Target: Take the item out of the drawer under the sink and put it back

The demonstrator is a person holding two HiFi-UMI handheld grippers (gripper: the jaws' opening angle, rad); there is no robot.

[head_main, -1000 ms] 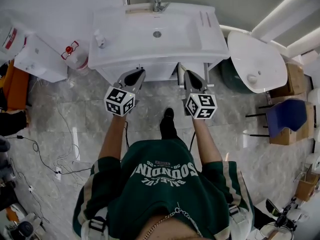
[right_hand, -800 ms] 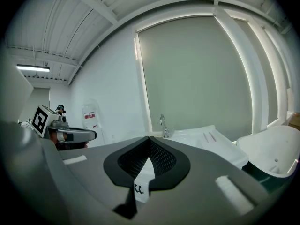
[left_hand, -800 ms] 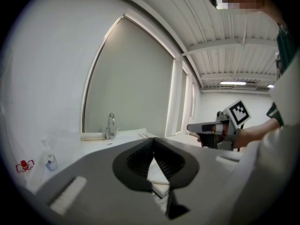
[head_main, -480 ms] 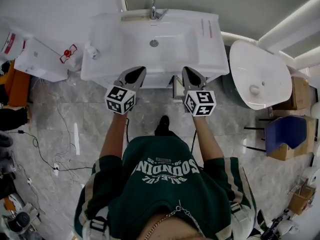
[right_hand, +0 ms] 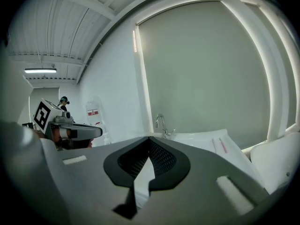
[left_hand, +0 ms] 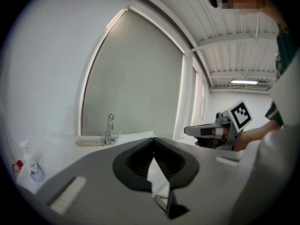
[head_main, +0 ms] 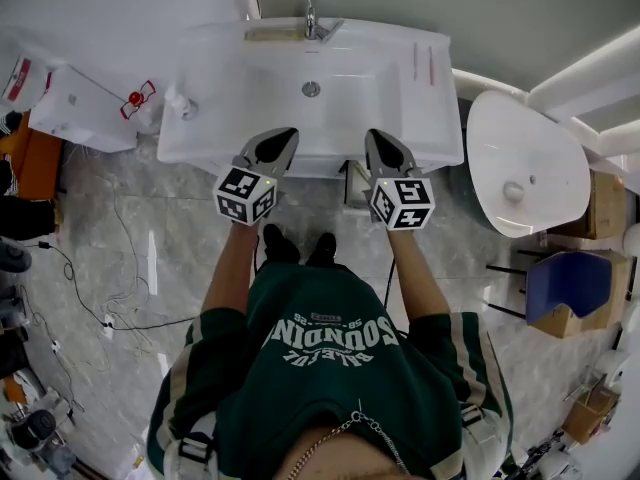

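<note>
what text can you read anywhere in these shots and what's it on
"SOUNDIN": large letters, upside down in the head view, on the green sweatshirt.
Smaller print around it: too small to read.
Red label on the white container: too small.
Soap bottle label: blurred.

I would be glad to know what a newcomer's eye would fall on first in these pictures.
The white sink with its faucet fills the head view's top. At its front edge hover the left gripper and right gripper, both shut and empty. A green shirt fills the bottom.
</note>
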